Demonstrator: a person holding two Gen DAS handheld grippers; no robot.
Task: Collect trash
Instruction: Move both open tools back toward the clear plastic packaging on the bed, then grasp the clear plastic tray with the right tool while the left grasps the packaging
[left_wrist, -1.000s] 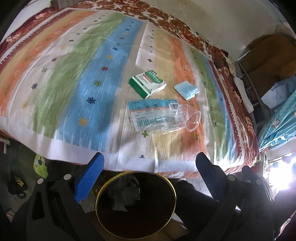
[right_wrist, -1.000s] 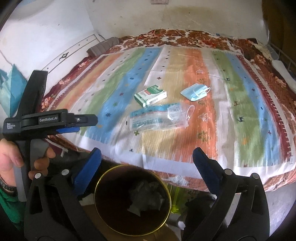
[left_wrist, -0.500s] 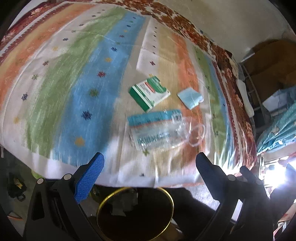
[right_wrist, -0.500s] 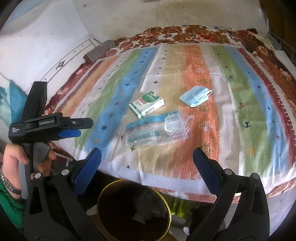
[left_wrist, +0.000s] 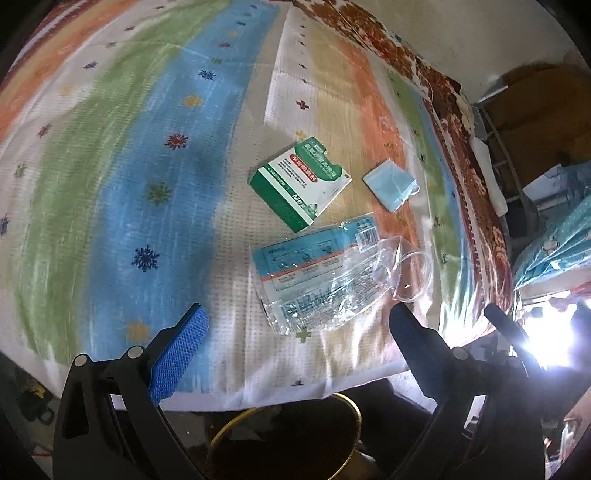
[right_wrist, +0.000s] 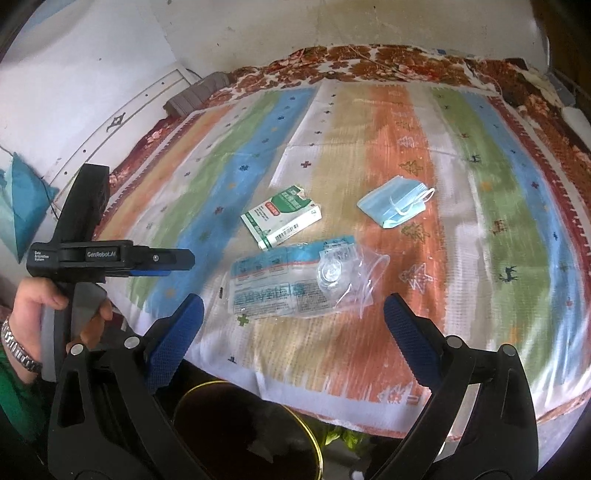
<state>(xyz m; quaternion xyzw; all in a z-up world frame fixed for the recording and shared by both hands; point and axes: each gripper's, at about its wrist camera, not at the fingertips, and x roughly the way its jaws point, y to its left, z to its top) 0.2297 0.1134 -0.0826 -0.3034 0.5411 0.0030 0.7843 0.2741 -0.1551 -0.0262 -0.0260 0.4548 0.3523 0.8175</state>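
Both grippers hang wide apart and empty over the bed edge, three bits of trash ahead.

The left gripper (left_wrist: 295, 332) and right gripper (right_wrist: 293, 317) hold nothing, jaws spread. The wrapper (right_wrist: 291, 282) lies nearest, the box (right_wrist: 280, 219) just beyond it, the mask (right_wrist: 395, 205) off to the right, all apart from the grippers. The bin (right_wrist: 251, 432) sits on the floor below the bed edge. Risks, as I judge: the clear wrapper is thin and slick, so the pads may slide off it or pinch the bedspread (right_wrist: 480, 221) along with it; a loose grip could drop it short of the bin. The bedspread is soft, striped and slightly creased, against a white wall (right_wrist: 258, 33); clutter stands at the far side.
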